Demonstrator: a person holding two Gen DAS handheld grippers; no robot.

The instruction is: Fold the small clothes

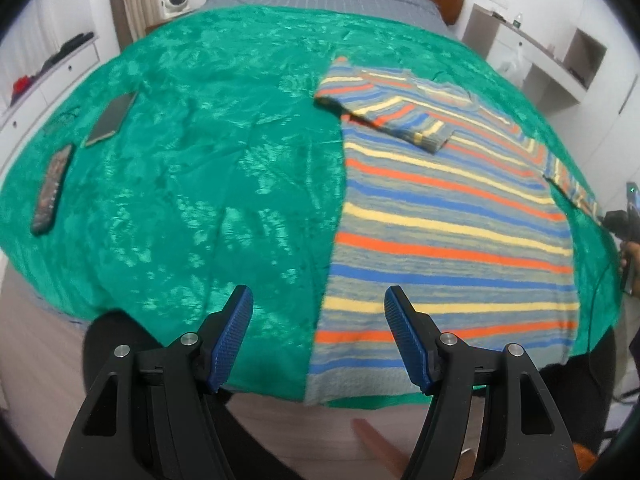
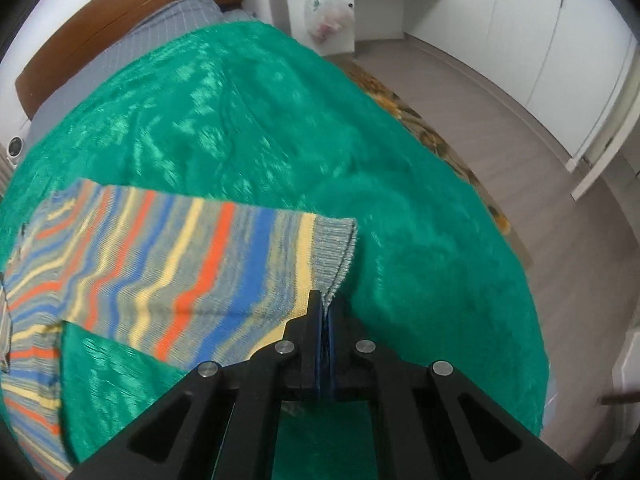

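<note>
Here, what we see, placed relative to the green bedspread:

Green bedspread (image 1: 208, 184): we see it covering most of the bed, its near edge hanging toward the floor.
Striped sweater (image 1: 452, 216): we find it lying flat on the bedspread's right half, hem at the near edge, one sleeve (image 1: 396, 120) folded across the chest.
Left gripper (image 1: 320, 336): we hold it above the bedspread's near edge, jaws spread apart with nothing between them; one blue pad (image 1: 232, 340) sits over green cloth, the other over the sweater's hem.
Right gripper (image 2: 323, 320): its jaws are clenched on the grey ribbed cuff (image 2: 336, 248) of the other sleeve, which is lifted off the bedspread and stretched out from the body.
Phone (image 1: 111, 118): we see it lying on the bedspread's far left part.
Remote control (image 1: 52, 190): just nearer than the phone, also on the bedspread's left side.
Plastic bag (image 2: 328, 12): hanging on a white cabinet beyond the bedspread.
</note>
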